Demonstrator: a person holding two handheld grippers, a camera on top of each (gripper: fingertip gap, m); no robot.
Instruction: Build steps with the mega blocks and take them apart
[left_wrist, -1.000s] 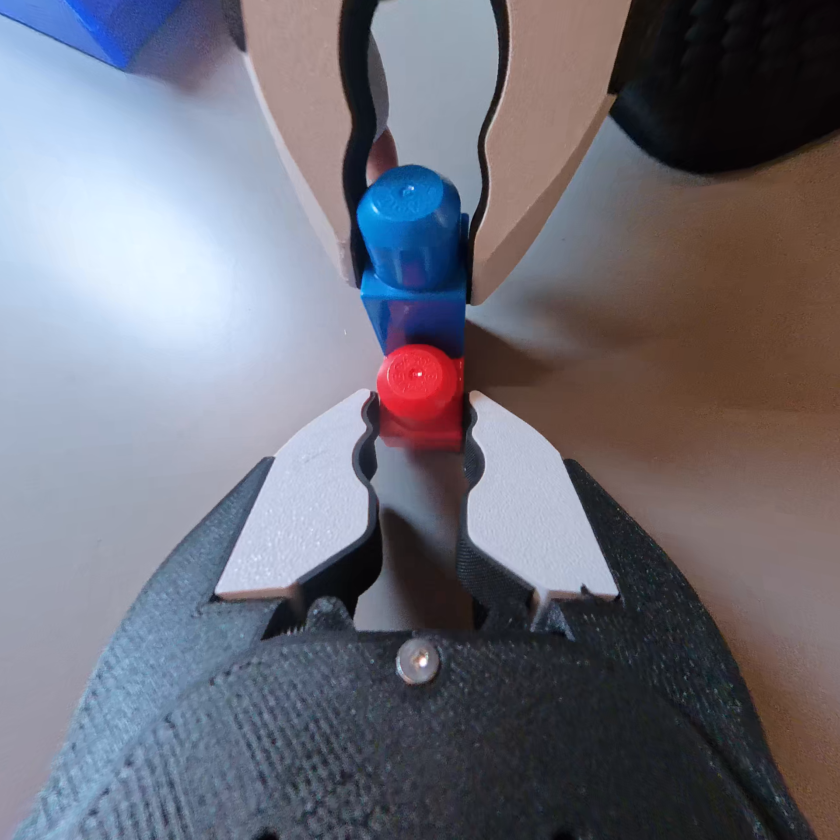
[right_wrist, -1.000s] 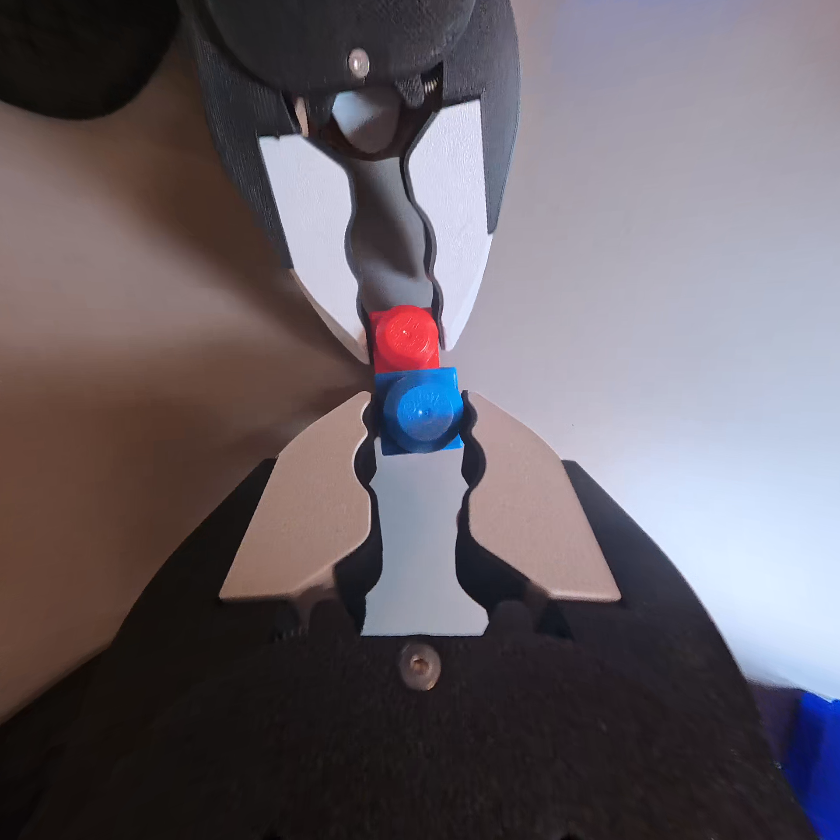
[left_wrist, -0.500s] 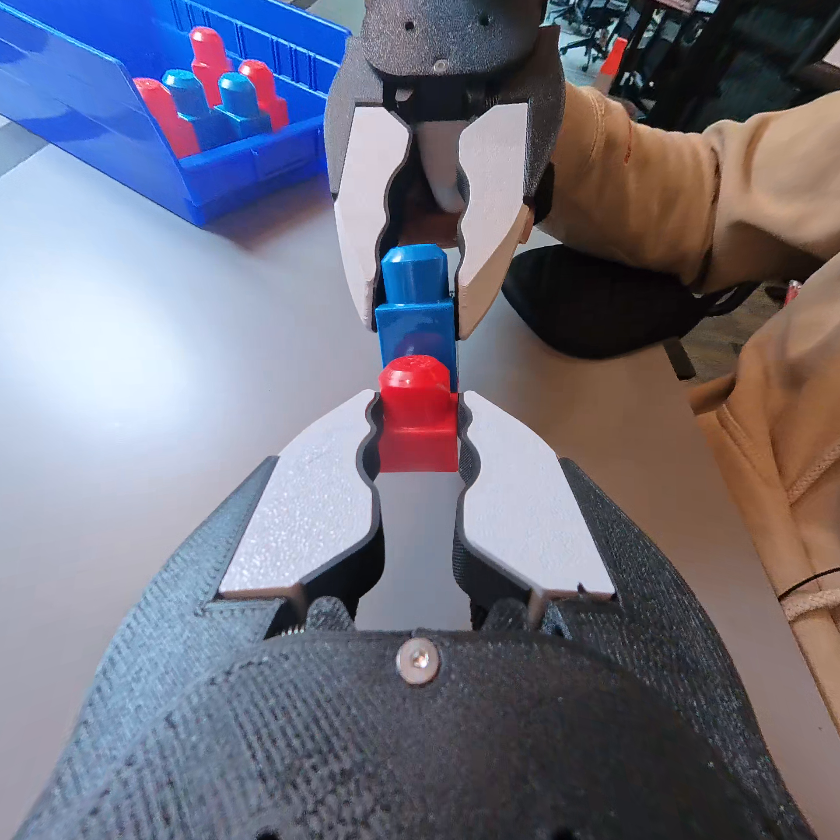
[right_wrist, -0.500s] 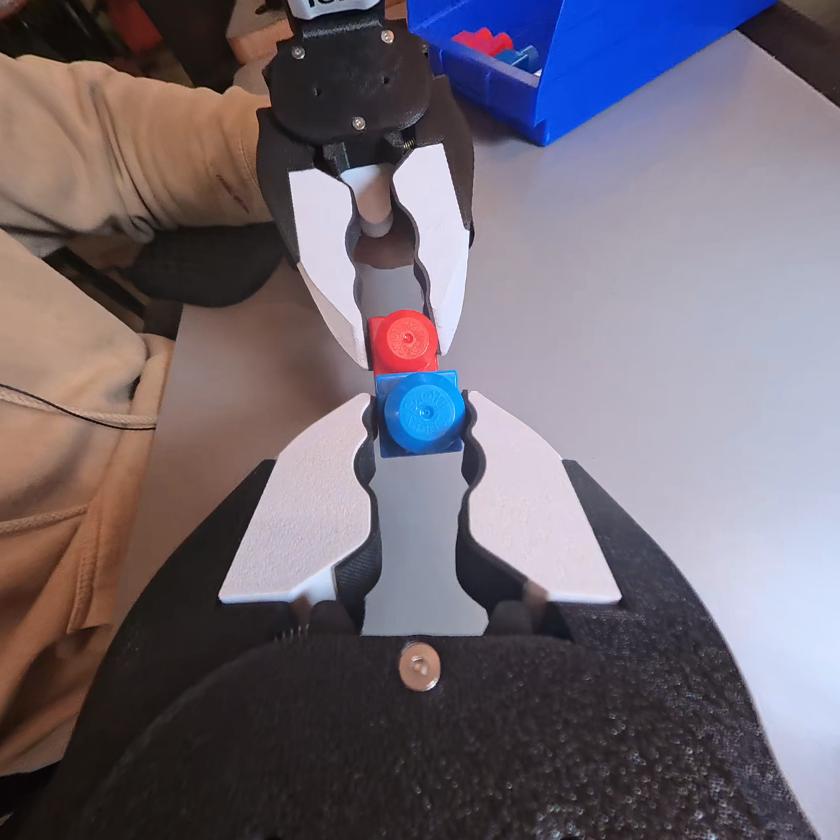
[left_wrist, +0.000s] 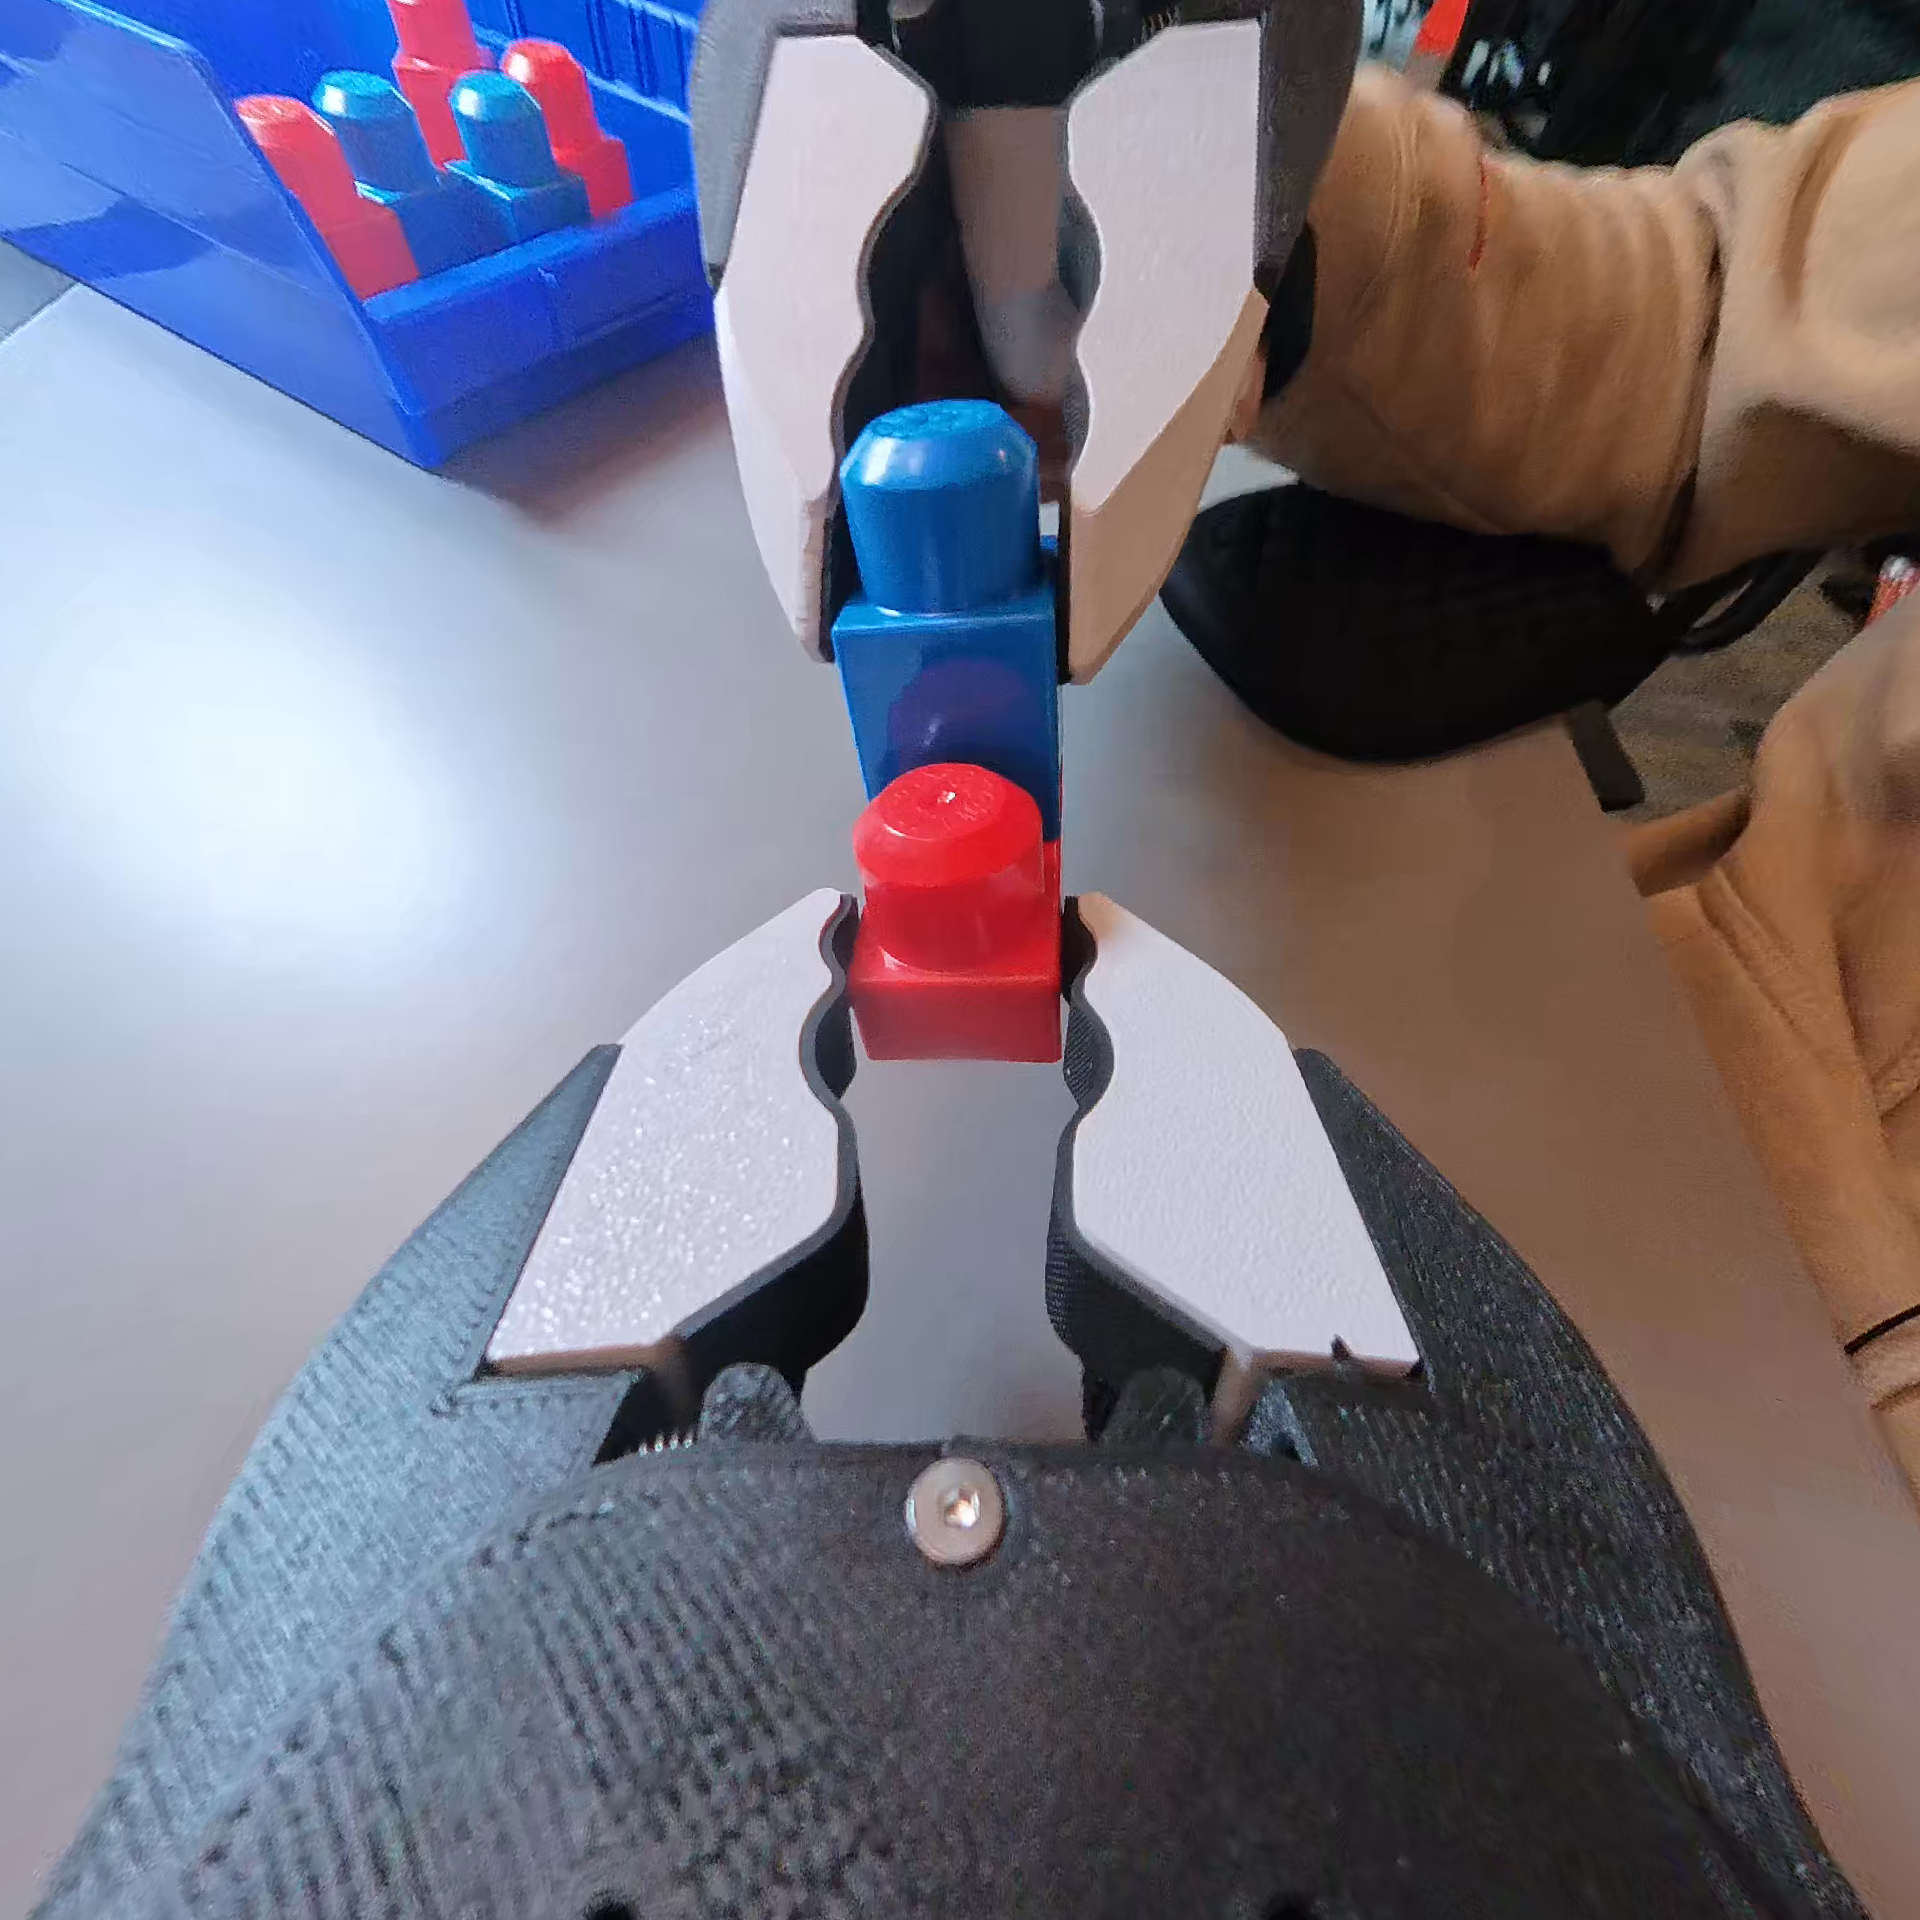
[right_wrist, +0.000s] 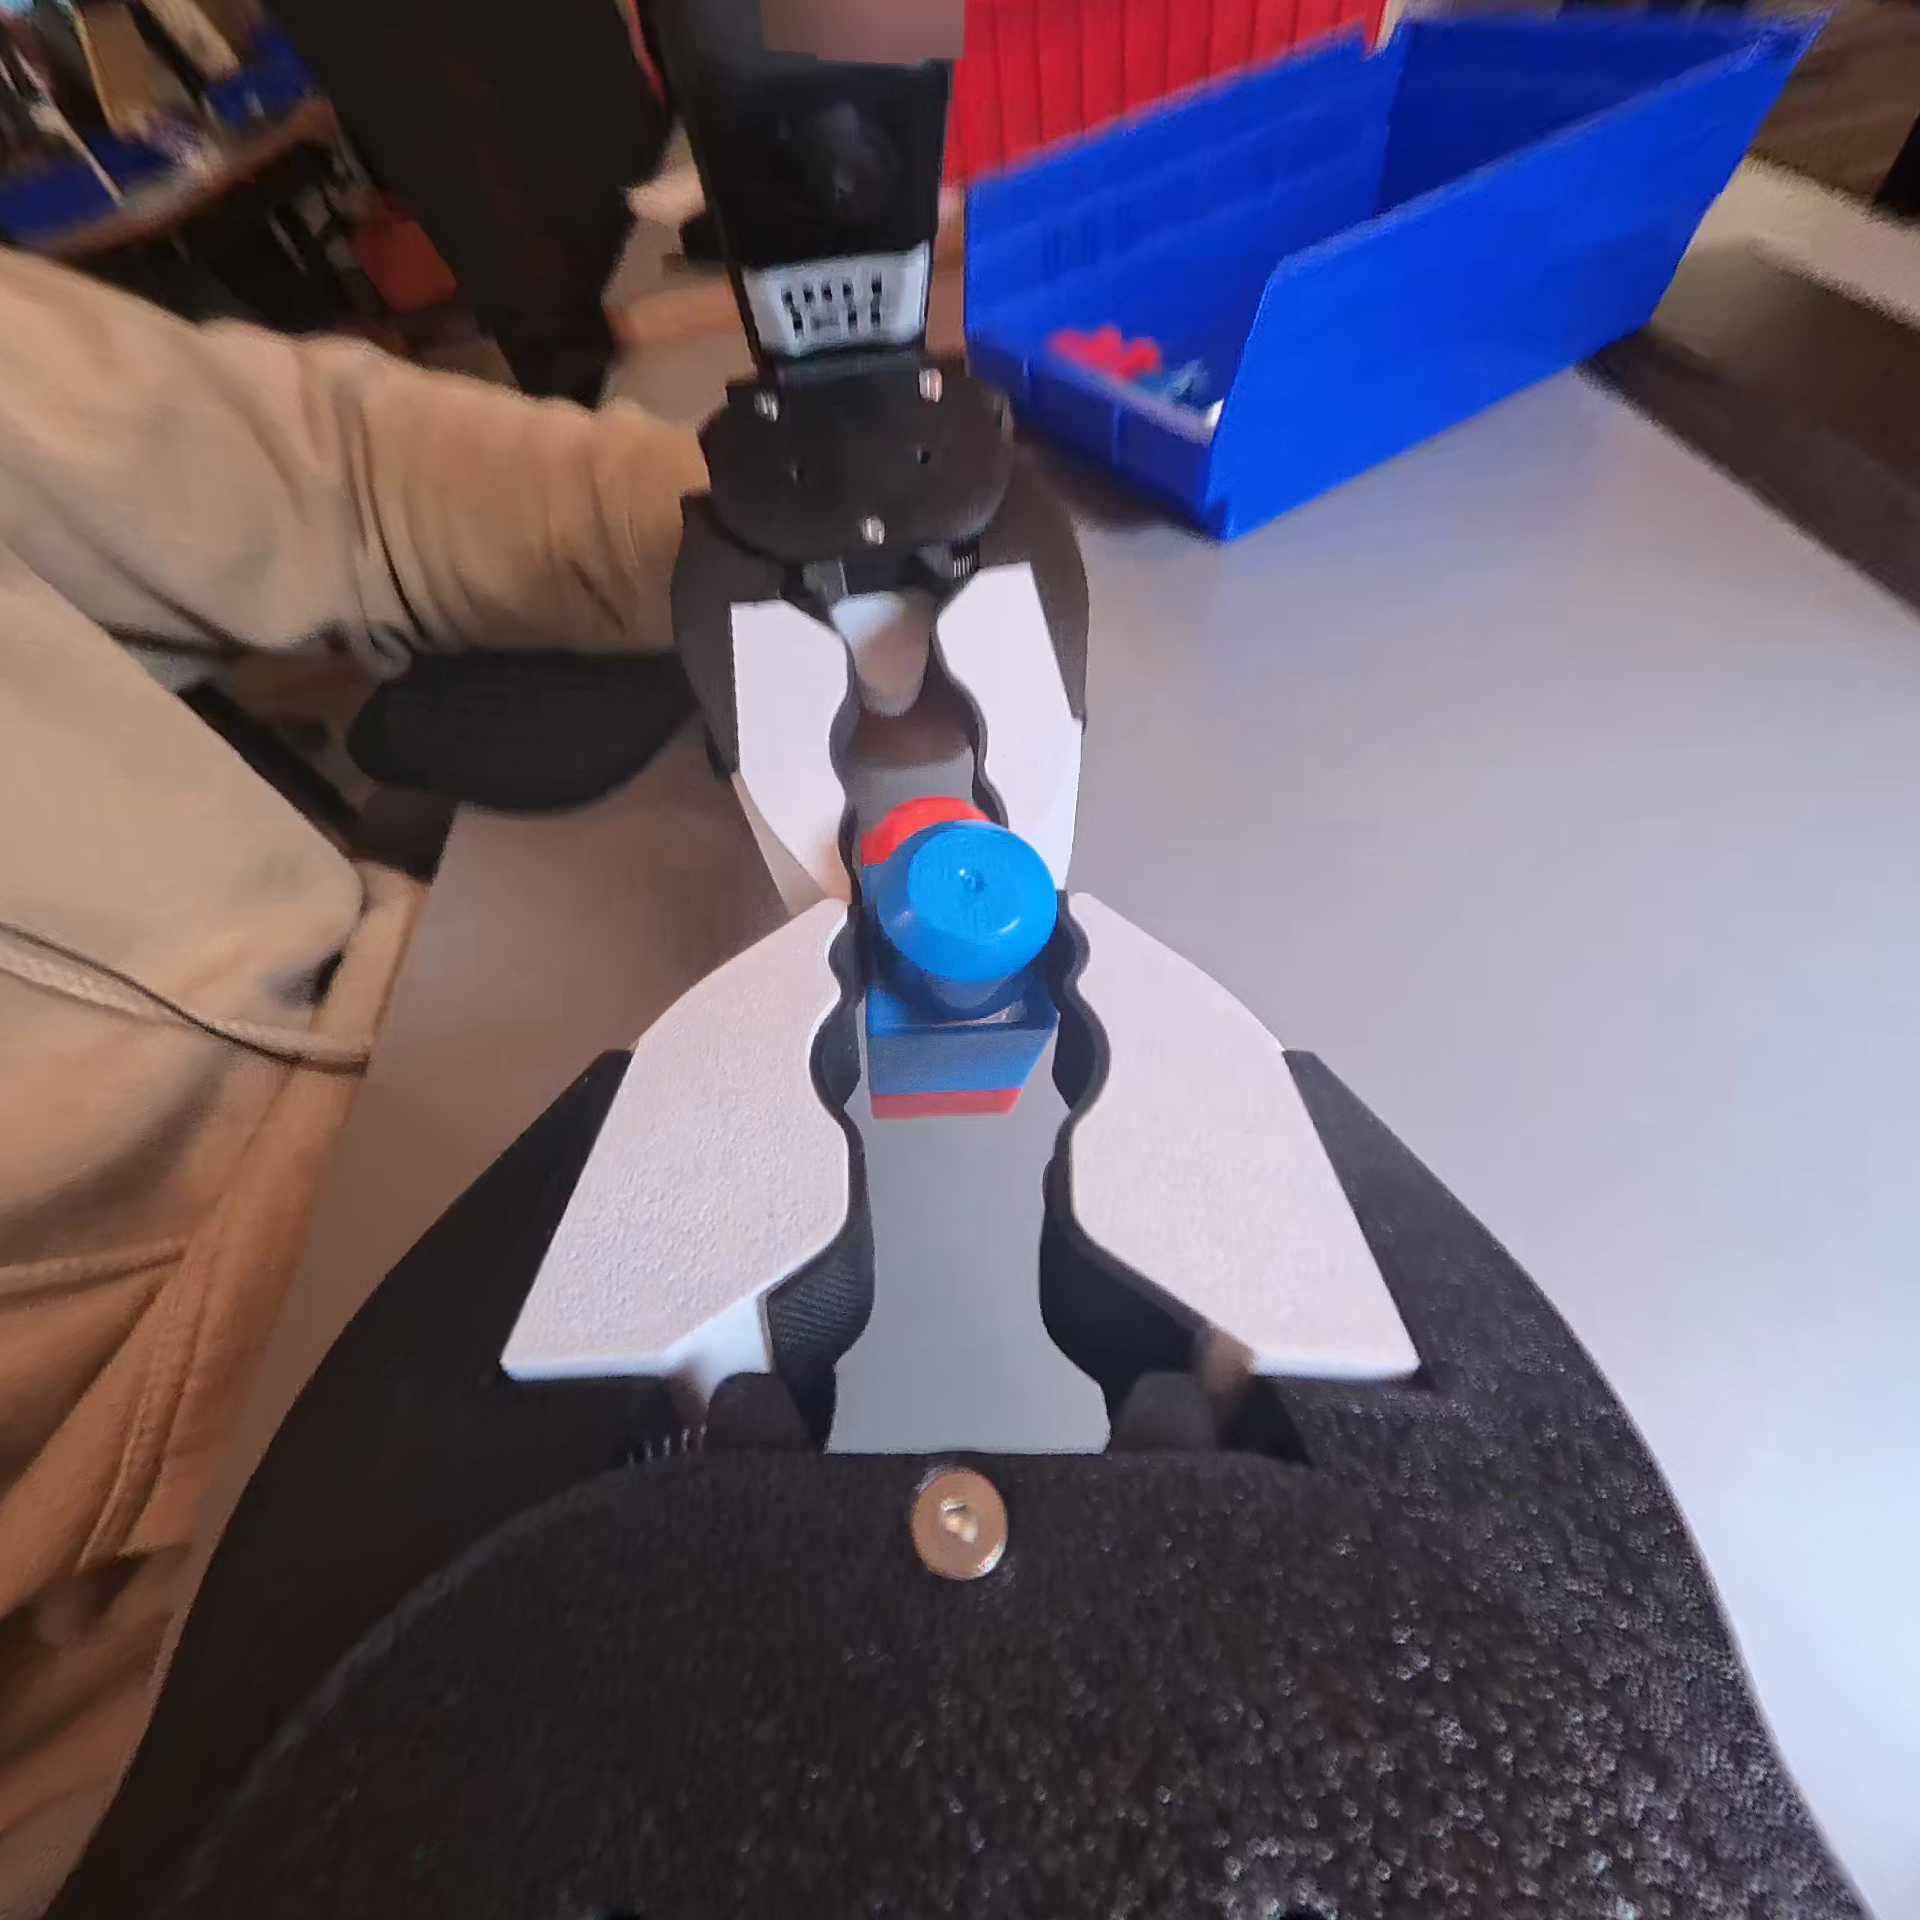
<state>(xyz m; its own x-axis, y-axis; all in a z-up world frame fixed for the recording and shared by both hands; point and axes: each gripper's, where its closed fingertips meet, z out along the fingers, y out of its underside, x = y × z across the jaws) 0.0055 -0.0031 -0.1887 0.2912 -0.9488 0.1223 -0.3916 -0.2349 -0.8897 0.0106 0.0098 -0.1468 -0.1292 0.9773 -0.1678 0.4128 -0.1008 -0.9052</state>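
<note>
Both wrist cameras have tilted up since a second ago: then only grey tabletop showed behind the blocks, now the blue plastic storage bin (left_wrist: 468, 332) sits at upper left of the left wrist view, with red and blue single-stud blocks (left_wrist: 436, 177) standing inside it. Left gripper (left_wrist: 956, 971) is closed on the red single-stud plastic block (left_wrist: 951, 987) at frame centre, fingertips pressed against both of its side faces. Right gripper (right_wrist: 956, 987) is closed on the blue single-stud plastic block (right_wrist: 956, 997), jaws narrow and touching its sides. Blue block stands directly behind the red one in the left wrist view, the two touching; in the right wrist view a thin red edge shows under the blue base. Grey table surface (left_wrist: 260, 779) lies beneath. A tan sleeve (left_wrist: 1558, 312) fills the upper right of the left view. Right wrist view is motion-blurred.
</note>
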